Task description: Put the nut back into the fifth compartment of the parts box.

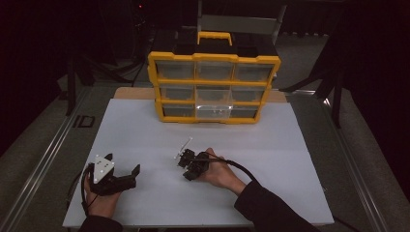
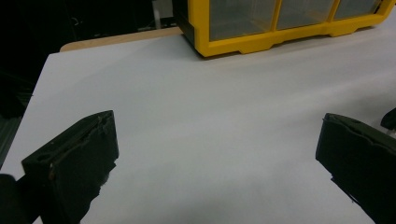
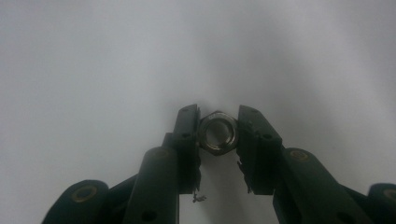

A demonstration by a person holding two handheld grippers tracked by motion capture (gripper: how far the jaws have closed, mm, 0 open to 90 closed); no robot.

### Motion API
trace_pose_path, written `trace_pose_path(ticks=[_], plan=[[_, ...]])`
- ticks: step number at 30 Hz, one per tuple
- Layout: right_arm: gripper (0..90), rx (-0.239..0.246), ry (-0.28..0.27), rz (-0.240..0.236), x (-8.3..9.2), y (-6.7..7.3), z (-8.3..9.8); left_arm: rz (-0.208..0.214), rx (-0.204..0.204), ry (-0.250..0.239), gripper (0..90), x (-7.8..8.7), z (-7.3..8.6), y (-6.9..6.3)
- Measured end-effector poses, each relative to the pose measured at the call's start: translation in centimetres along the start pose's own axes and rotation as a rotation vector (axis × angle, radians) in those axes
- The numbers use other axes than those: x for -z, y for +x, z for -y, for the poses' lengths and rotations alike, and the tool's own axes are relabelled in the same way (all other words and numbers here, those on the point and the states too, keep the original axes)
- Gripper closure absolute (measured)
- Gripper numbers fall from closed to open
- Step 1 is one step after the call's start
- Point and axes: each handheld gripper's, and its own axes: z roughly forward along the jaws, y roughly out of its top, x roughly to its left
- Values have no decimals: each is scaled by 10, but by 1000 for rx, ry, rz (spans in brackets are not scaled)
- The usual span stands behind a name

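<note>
A small metal hex nut (image 3: 217,131) sits between the two black jaws of my right gripper (image 3: 217,127), which press on its flat sides just above the white mat. In the high view the right gripper (image 1: 184,157) is at the middle of the mat, tilted down toward it, with a hand behind it. My left gripper (image 1: 124,163) rests at the mat's near left, held by the other hand. In the left gripper view its jaws (image 2: 218,123) stand wide apart with only bare mat between them.
A yellow drawer organiser (image 1: 213,87) with clear drawers and a handle stands at the back of the white mat (image 1: 270,145); its lower corner (image 2: 261,42) appears in the left gripper view. The bottom middle drawer (image 1: 212,111) looks brighter than the others. Dark floor surrounds the table.
</note>
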Motion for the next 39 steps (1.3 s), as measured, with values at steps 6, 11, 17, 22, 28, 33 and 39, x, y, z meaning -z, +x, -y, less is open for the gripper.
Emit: trace_pose_path(ticks=[6,11,17,22,28,33,39], plan=[[701,8,-1,17,8,-3,-1,0,0,-1,0,0,0,0],[700,-1,-13,25,20,-8,-2,0,-1,0,0,0,0,0],[701,-8,-36,34,36,-13,-1,0,-1,1,0,0,0,0],[701,-16,-54,40,46,-18,-2,0,-1,2,0,0,0,0],[701,-35,-88,43,65,-26,-3,0,-2,2,0,0,0,0],[701,-45,-103,51,75,-30,-4,0,-4,2,0,0,0,-1],[701,-48,-120,61,90,-36,-6,0,-2,1,0,0,0,0]])
